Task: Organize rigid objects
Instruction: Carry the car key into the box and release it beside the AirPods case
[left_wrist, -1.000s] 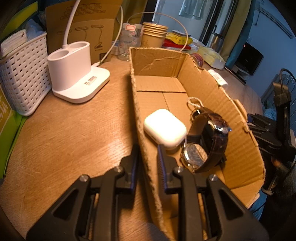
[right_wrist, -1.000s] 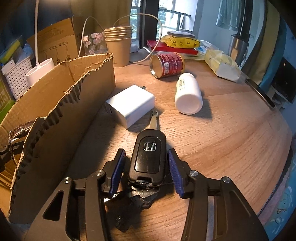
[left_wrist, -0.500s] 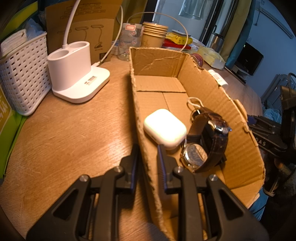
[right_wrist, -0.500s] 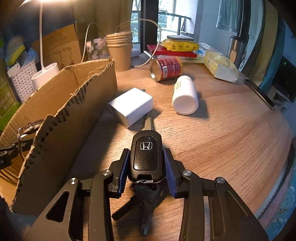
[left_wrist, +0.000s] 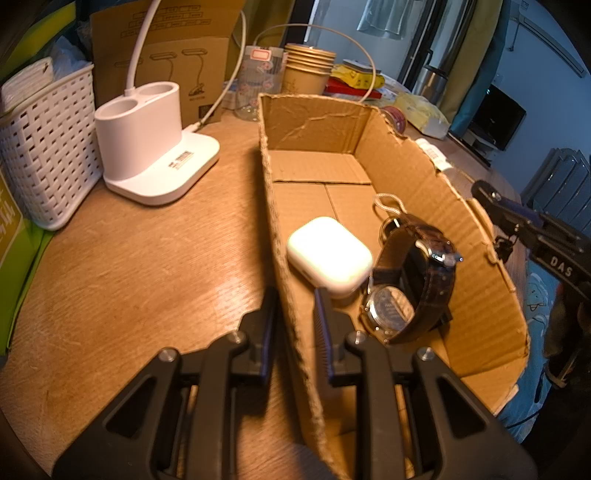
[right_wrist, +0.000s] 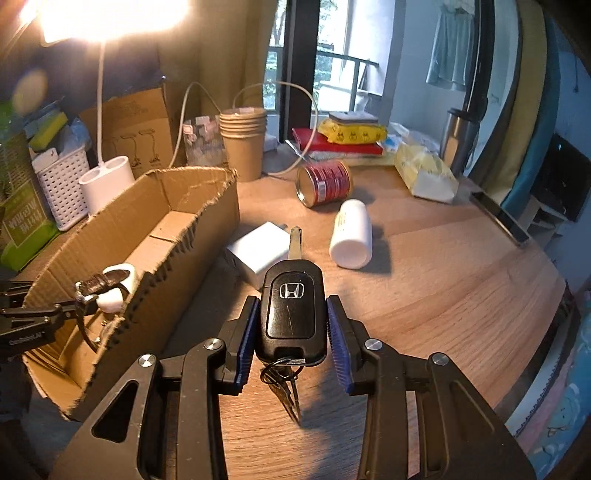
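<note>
Fingers (right_wrist: 248, 334) of the right gripper (right_wrist: 291, 328) are clamping the key (right_wrist: 292, 314) above the table while the left gripper (left_wrist: 293, 325) is pinching the box (left_wrist: 476, 280) wall, watch (left_wrist: 413, 280) and case (left_wrist: 328, 254) already inside, charger (right_wrist: 258, 251), bottle (right_wrist: 351, 236) and can (right_wrist: 325, 182) waiting at twelve o'clock.

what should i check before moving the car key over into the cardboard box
1. Grip on the car key: ok. The right gripper has just closed its jaws on the fob, both pads on its sides.
2. Key clear of the table: ok, the key ring hangs free beneath the fob.
3. Box held steady: ok. The left gripper is clamped on the near wall of the cardboard box.
4. Free landing spot: ok. Bare floor lies at the far end, beyond the white earbud case and the wristwatch.
5. Path over the box's torn wall: cannot tell whether the hanging keys will clear it.
</note>
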